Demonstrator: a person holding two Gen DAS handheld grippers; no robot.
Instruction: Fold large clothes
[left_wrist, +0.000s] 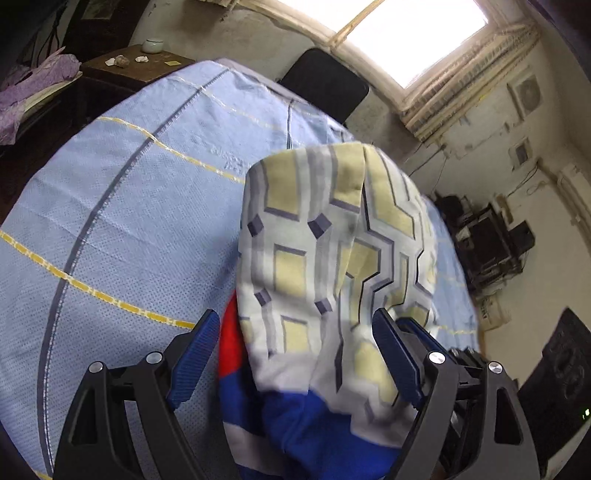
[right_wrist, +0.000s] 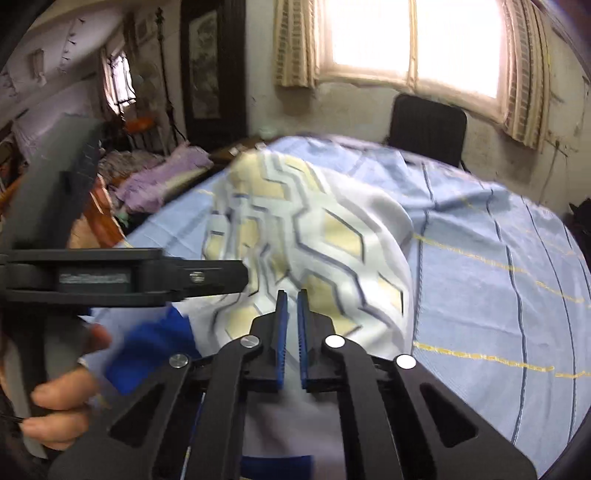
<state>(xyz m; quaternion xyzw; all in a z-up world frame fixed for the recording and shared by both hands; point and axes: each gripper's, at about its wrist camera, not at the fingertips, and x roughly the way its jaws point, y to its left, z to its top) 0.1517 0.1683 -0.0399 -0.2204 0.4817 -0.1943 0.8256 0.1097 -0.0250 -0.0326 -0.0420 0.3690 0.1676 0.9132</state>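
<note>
The left gripper (left_wrist: 291, 350) has its fingers (left_wrist: 194, 360) spread wide, and the patterned cloth (left_wrist: 328, 258) runs straight between them, its long axis stretching away from the fingers across the blue bedsheet (left_wrist: 122, 206), so the left hand is the nearer one to a grip. To the right, the right gripper (right_wrist: 291, 328) has its fingers (right_wrist: 281, 332) pressed nearly together just above the same cloth (right_wrist: 314, 236); whether a fold is caught between them I cannot tell. The cloth lies heaped ahead of both grippers on the bed.

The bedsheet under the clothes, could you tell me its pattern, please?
Light blue bedsheet with dark and yellow stripes, clearest in the left wrist view.
</note>
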